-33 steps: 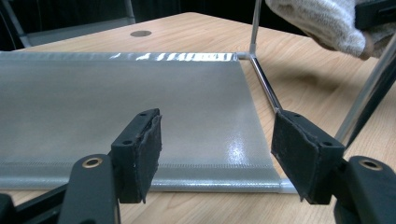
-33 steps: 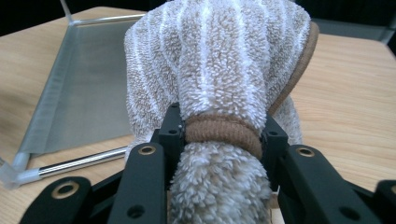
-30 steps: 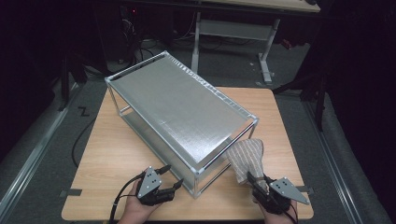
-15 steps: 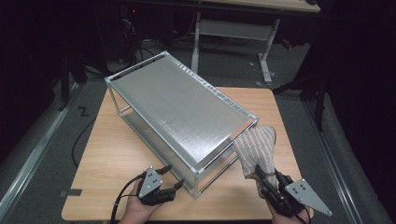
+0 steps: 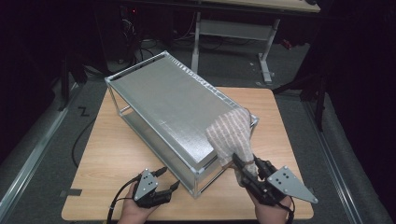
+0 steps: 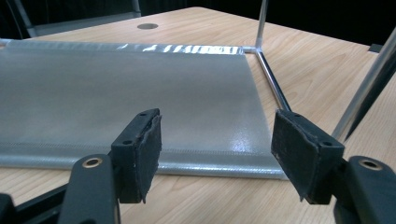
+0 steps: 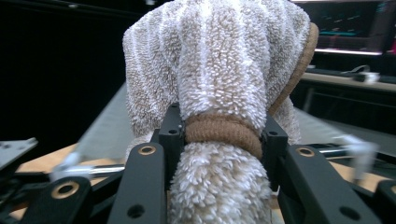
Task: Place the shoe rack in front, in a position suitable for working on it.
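A beige striped towel (image 5: 231, 133), rolled and bound by a brown band (image 7: 222, 131), is held up by my right gripper (image 5: 243, 166). In the right gripper view the jaws of the right gripper (image 7: 222, 137) press on the towel (image 7: 219, 60) at the band. The towel's upper end hangs over the near right corner of a metal two-level rack (image 5: 173, 107). My left gripper (image 5: 167, 180) rests low on the table by the rack's near corner. The left gripper (image 6: 217, 144) is open with nothing between its pads, facing the rack's lower shelf (image 6: 116, 93).
The rack lies diagonally across the wooden table (image 5: 112, 154), taking up most of it. A thin upright post (image 6: 364, 88) of the rack stands close to the right of the left jaws. Dark floor and another table's legs (image 5: 266, 51) lie beyond.
My right gripper has risen with the towel and moved toward the rack, so the towel now overlaps the top shelf's corner. The left gripper has stayed in place.
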A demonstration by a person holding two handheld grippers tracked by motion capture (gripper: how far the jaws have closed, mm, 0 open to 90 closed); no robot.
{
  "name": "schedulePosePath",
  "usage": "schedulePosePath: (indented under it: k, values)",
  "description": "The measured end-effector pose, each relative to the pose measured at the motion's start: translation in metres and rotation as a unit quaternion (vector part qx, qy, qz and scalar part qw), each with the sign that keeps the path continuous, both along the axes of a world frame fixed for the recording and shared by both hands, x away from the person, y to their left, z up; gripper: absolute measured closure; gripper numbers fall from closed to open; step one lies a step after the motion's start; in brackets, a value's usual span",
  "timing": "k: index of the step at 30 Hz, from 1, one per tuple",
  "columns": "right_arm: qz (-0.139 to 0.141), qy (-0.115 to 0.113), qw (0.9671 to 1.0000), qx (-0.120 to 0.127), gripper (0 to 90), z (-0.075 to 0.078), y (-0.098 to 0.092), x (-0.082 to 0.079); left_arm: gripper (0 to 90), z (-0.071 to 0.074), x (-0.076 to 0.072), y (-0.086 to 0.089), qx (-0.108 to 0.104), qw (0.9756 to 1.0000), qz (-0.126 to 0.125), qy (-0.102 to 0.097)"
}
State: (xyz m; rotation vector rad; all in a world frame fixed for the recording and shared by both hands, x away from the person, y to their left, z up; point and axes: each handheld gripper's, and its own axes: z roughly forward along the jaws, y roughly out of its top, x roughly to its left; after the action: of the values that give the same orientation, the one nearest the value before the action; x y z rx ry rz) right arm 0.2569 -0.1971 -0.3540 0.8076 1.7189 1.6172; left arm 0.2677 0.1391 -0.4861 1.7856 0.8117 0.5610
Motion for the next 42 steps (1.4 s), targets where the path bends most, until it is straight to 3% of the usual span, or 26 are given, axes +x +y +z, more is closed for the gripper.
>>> schedulePosePath:
  k: [7,14,20,28,35,42]
  values:
    - [0.049,0.020,0.9979,-0.039,63.4,-0.018,0.021,-0.009,33.7,0.001,-0.002,0.005,-0.001,1.0000,0.008,-0.004]
    - [0.054,0.037,0.9966,-0.049,63.4,-0.031,0.024,-0.006,33.7,0.002,-0.002,0.005,0.001,1.0000,0.006,-0.006]
    - [0.027,0.046,0.9975,-0.048,63.3,-0.032,0.013,0.005,33.6,0.002,-0.004,0.008,-0.003,0.9999,0.011,-0.006]
    - [-0.021,0.066,0.9973,-0.023,63.1,-0.035,-0.017,0.035,33.6,0.003,-0.011,0.018,0.004,0.9995,0.029,-0.007]
    - [-0.070,0.069,0.9950,-0.018,63.1,-0.037,-0.042,0.056,33.6,0.002,-0.016,0.026,0.003,0.9990,0.043,-0.006]
    - [-0.109,0.082,0.9906,-0.005,63.1,-0.040,-0.062,0.069,33.6,0.002,-0.018,0.033,0.002,0.9986,0.052,-0.007]
